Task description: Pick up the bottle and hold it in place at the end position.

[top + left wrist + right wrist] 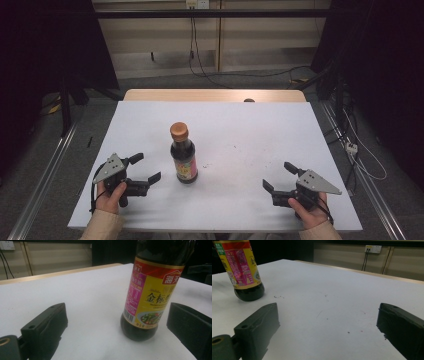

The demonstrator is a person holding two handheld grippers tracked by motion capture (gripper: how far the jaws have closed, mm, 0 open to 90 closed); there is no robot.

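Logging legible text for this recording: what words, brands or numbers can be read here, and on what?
"海天": red brand patch at the top of the bottle label, left gripper view.
"金标": large dark characters on the label's yellow field; the characters after them curve out of sight.
"500ml": seemingly, at the label's bottom edge; too small to be sure.
Pink panel and fine print: too small and blurred to read.

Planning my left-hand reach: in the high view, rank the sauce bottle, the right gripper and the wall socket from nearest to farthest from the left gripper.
From the left gripper:
1. Sauce bottle, upright just to its right, mid-table.
2. Right gripper, across the table near the front right edge.
3. Wall socket, on the back wall beyond the table.
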